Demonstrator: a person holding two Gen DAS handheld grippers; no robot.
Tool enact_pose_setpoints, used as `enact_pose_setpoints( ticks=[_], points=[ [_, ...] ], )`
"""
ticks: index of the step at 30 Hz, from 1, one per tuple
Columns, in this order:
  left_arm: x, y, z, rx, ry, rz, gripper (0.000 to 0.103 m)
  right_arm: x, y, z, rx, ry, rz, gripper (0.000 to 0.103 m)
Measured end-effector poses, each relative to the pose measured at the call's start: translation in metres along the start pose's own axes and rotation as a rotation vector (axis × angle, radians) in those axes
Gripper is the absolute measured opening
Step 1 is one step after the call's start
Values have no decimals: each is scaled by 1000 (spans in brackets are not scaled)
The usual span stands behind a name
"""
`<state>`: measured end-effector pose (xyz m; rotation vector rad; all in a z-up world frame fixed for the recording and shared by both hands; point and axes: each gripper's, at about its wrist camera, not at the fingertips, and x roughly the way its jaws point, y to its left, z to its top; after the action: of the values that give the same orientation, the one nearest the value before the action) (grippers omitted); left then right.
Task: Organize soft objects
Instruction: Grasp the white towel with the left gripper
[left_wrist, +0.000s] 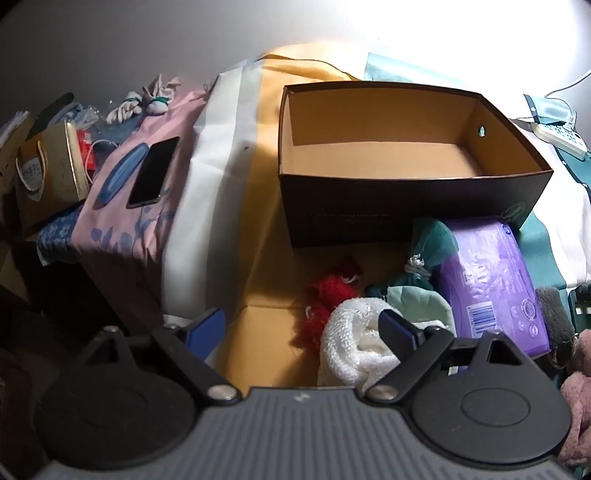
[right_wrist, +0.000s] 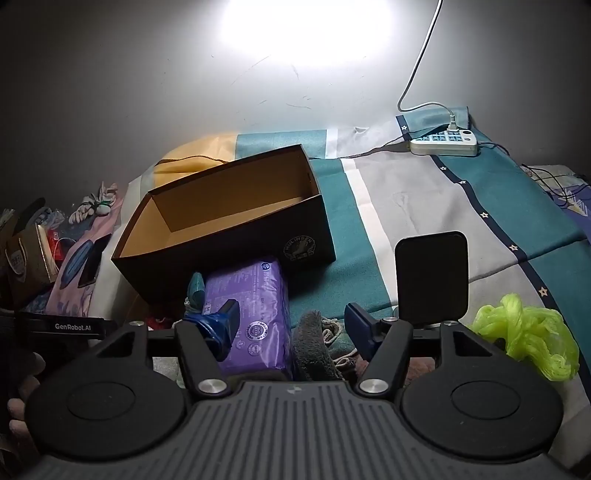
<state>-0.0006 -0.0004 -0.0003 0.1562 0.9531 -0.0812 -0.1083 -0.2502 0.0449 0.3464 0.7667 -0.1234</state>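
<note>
An open dark cardboard box (left_wrist: 406, 206) with a tan inside stands empty on the bed; it also shows in the right wrist view (right_wrist: 229, 236). In front of it lie a purple soft pack (left_wrist: 495, 280), a white towel (left_wrist: 351, 347), a red yarn piece (left_wrist: 328, 295), and teal and pale green cloths (left_wrist: 421, 295). My left gripper (left_wrist: 299, 328) is open just above the pile, its right finger over the white towel. My right gripper (right_wrist: 291, 317) is open over the purple pack (right_wrist: 255, 317) and a grey cloth (right_wrist: 314, 343).
A lime green plastic bag (right_wrist: 528, 336) lies at the right. A black phone (right_wrist: 430, 277) stands behind the right finger. A power strip (right_wrist: 443, 142) with a cable sits at the back. A phone (left_wrist: 153, 171) lies on pink fabric, with a small paper bag (left_wrist: 51, 166) at the left.
</note>
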Motion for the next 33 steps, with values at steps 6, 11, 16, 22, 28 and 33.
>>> enact_pose_setpoints(
  ticks=[6,11,16,22,28,33],
  points=[
    [-3,0,0,-31,23,15,91,10,-6,-1,-18,19,58,36],
    [-5,-5,-2,-48,27,27,91,12,-18,2,-15,38,101,33],
    [-7,-7,-5,-76,49,-4,91,16,-30,5,-13,61,150,32],
    [-10,-6,-18,-82,88,-80,91,21,-47,12,-2,93,202,33],
    [-18,-8,-39,-85,68,-214,91,27,-50,7,-46,141,259,33],
    [-13,-26,-49,-52,84,-232,91,31,-52,5,-50,173,281,33]
  ],
)
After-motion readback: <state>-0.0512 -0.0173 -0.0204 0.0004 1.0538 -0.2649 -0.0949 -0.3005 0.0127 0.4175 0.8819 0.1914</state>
